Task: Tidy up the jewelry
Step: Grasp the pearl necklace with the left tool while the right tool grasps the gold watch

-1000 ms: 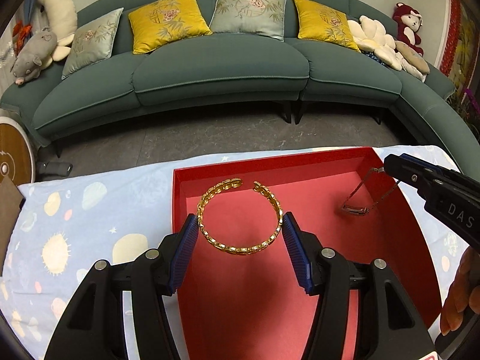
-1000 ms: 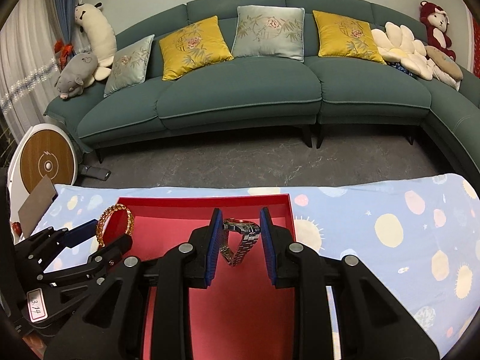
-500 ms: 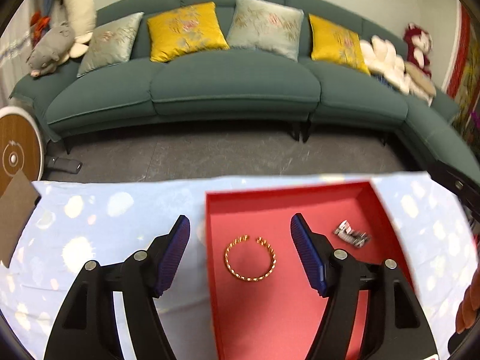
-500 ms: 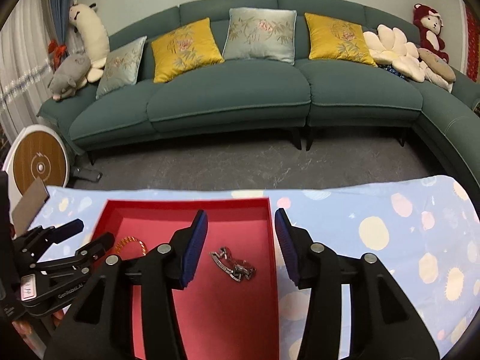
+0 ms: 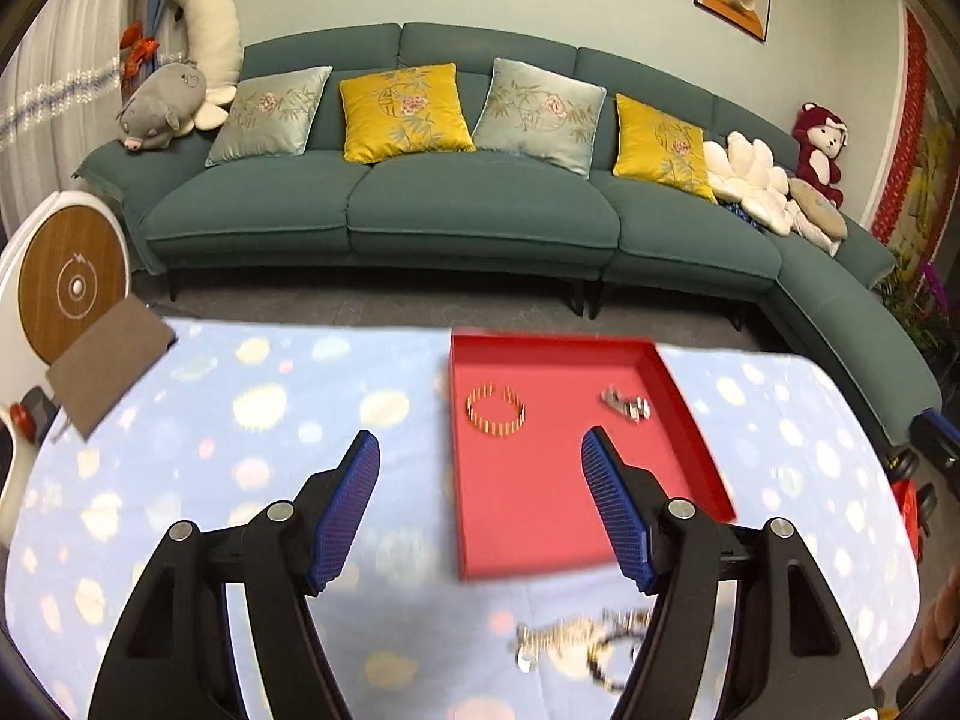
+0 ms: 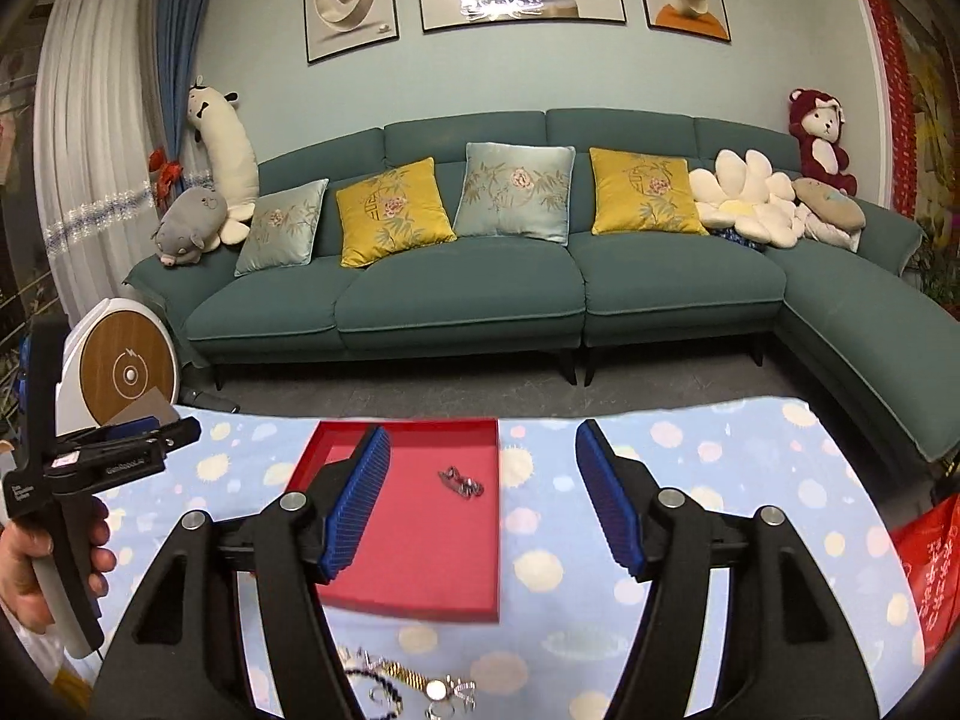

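Note:
A red tray (image 5: 558, 516) lies on the blue patterned tablecloth. In it lie a gold bracelet (image 5: 495, 410) and a silver watch (image 5: 625, 405); the watch also shows in the right wrist view (image 6: 461, 483), in the tray (image 6: 420, 552). My left gripper (image 5: 480, 450) is open and empty, high above the table, near the tray's left edge. My right gripper (image 6: 477, 444) is open and empty, high over the tray. Loose jewelry (image 5: 576, 642) lies on the cloth in front of the tray, including a gold watch (image 6: 414, 681). The left gripper also shows in the right wrist view (image 6: 180, 429).
A brown card (image 5: 108, 369) lies at the table's far left corner. A round white and wood device (image 5: 69, 285) stands on the floor beyond it. A red bag (image 6: 933, 570) sits at the right. A green sofa (image 5: 468, 216) runs behind the table.
Both grippers let go of their pieces in the tray, opened wide, and pulled up and back. The gold bracelet and silver watch now lie in the tray. More of the table shows.

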A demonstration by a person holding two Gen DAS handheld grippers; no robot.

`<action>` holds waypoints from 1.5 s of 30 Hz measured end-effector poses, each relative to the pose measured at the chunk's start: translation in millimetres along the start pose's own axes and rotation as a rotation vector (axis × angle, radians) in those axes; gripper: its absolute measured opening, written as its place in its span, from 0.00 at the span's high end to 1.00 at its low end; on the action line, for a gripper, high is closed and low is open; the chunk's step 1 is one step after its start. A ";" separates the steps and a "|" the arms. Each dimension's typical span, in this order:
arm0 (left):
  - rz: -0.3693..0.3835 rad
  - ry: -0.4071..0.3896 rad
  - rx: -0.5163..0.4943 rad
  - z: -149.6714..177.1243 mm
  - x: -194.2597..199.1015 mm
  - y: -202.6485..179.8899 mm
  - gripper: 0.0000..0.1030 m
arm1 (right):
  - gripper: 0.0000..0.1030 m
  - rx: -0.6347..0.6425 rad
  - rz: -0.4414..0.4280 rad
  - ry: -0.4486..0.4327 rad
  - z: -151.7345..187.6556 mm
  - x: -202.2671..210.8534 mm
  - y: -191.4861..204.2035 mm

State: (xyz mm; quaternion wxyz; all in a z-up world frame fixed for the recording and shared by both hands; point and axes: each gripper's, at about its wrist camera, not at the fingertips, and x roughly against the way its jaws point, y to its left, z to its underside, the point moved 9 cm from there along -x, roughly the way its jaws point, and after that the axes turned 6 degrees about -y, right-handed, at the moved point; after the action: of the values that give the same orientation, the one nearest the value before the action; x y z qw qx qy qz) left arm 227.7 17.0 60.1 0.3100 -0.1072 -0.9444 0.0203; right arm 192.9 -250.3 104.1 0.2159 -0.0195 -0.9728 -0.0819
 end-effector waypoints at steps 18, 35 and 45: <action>-0.018 0.197 0.005 148.8 -7.6 -0.2 0.35 | 0.59 0.160 -0.075 0.288 183.8 -25.7 35.9; -0.021 0.239 -0.026 163.4 -18.6 -3.8 0.35 | 0.67 0.173 -0.129 0.382 217.7 -62.3 46.1; 0.003 0.245 -0.033 165.5 -18.4 -13.6 0.35 | 0.68 0.149 -0.134 0.400 222.0 -72.7 44.6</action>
State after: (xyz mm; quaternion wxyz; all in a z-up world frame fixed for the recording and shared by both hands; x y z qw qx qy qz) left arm 141.9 4.3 -82.8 0.4213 -0.1154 -0.8995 -0.0081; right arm 169.5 -169.3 -118.2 0.3994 0.0781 -0.9131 -0.0260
